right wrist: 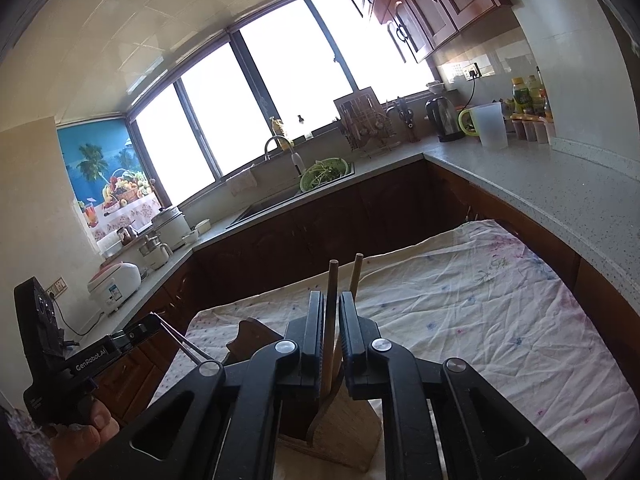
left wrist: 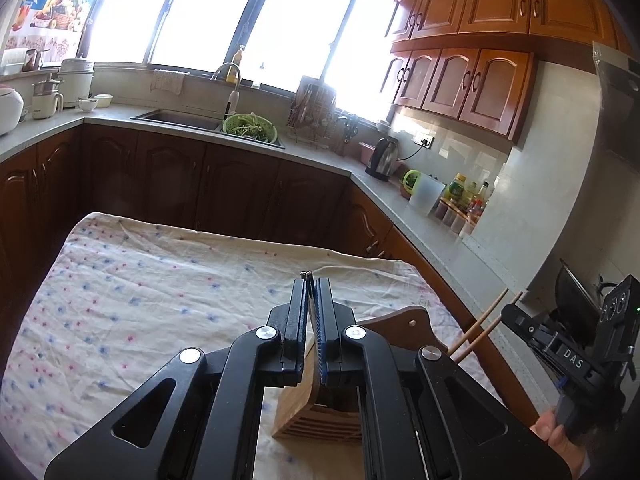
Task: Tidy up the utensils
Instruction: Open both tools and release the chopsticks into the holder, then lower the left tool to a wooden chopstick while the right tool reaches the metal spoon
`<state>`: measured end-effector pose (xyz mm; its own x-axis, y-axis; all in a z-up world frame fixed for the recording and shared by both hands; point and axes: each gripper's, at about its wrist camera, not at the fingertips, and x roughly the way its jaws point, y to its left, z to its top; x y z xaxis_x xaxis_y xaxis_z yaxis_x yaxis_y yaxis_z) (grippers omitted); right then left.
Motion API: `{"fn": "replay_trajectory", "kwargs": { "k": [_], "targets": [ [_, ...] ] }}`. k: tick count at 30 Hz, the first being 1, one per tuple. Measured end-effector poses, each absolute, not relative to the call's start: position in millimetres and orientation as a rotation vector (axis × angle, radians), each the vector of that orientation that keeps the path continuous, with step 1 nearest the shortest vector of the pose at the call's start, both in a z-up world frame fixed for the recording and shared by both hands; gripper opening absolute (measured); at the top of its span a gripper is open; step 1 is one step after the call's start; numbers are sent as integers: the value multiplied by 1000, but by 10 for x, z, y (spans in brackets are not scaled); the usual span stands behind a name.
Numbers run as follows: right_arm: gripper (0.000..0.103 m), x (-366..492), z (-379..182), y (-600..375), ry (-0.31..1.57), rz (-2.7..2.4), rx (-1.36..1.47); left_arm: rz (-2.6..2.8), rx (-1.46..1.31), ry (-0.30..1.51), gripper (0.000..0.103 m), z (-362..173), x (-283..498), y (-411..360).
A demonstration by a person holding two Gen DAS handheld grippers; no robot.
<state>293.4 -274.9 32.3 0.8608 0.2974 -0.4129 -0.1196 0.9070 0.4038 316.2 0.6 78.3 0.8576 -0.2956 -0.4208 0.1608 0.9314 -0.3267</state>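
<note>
- left claw [left wrist: 311, 280] is closed on a pair of metal chopsticks [left wrist: 308, 275], whose tips poke out past its pads.
- right claw [right wrist: 331, 300] stands slightly parted, with wooden chopsticks [right wrist: 333, 280] between its pads; whether they press i cannot tell.
- both hang over a wooden holder [left wrist: 316, 420], which stands on the bench under a flowered cloth [left wrist: 140, 280].

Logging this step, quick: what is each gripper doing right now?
Left gripper: shut on metal chopsticks.
Right gripper: jaws slightly apart around wooden chopsticks, over the wooden holder; a firm grip cannot be told.
</note>
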Motion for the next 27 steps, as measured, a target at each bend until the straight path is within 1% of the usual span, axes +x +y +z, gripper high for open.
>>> {"fn": "replay_trajectory", "kwargs": {
  "k": [1,2,3,4,6,7,8,9,10,12,14,27],
  "targets": [
    [19,2921,333,-2751,488,225,376,-244,-286,486,9,791,3144,11],
    [33,2901,348,-2757,481,229,376,-241,-283,486,13,801,3117,15],
    [46,2872,366,-2769,472,234,382,-238,-282,484,25,812,3084,25],
    [52,2836,386,-2787,461,238,389,-237,-283,479,37,827,3039,40],
    [56,2761,434,-2814,441,244,402,-224,-282,469,49,852,2934,75],
    [61,2719,454,-2833,433,246,408,-220,-280,466,52,869,2879,97],
    [74,2675,474,-2852,425,246,414,-216,-278,466,54,876,2825,118],
    [87,2633,496,-2870,415,248,420,-205,-273,472,65,876,2773,140],
    [94,2578,513,-2887,405,248,425,-192,-268,475,76,876,2716,167],
    [100,2458,542,-2910,390,247,431,-177,-261,471,81,864,2584,224],
    [102,2336,560,-2922,383,250,427,-160,-243,489,85,829,2466,268],
    [102,1563,386,-3004,464,228,391,-123,-257,605,86,397,1668,500]
  ]
}}
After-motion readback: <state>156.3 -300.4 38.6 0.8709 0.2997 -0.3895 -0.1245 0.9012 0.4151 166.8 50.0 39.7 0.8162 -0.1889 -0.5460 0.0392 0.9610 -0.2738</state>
